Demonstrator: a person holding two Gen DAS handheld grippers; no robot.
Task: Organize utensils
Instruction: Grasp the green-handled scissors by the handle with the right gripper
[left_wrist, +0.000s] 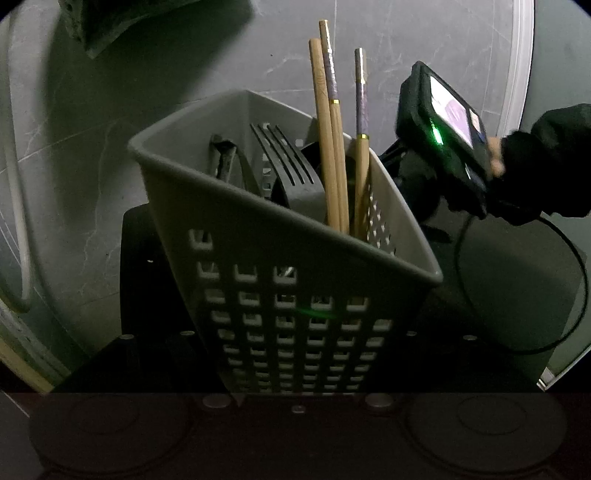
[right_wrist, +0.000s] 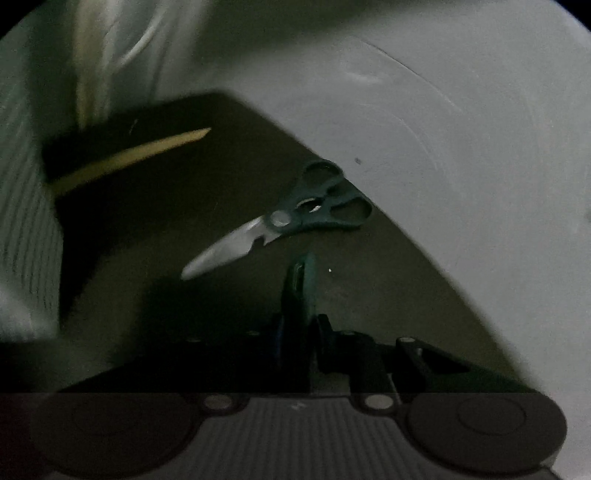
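**Caddy gripped, scissors loose on the mat**

Left tool (left_wrist: 295, 369) clamped on a grey perforated caddy (left_wrist: 288, 258), which sits tilted. Standing in it: three chopsticks (left_wrist: 332, 147), a black slotted spatula (left_wrist: 288, 162), and another dark utensil I can't make out. Right tool (right_wrist: 299, 317) closed on a thin dark-green object (right_wrist: 301, 280); blurred, can't tell what it is. Scissors (right_wrist: 280, 221), green-handled, lie blades shut on a dark mat (right_wrist: 166, 229) just ahead of it. One more chopstick (right_wrist: 140, 155) lies further left. Counter (right_wrist: 461, 166) pale grey.

Left wrist camera close on caddy (left_wrist: 280, 236); right faces scissors (right_wrist: 280, 221).
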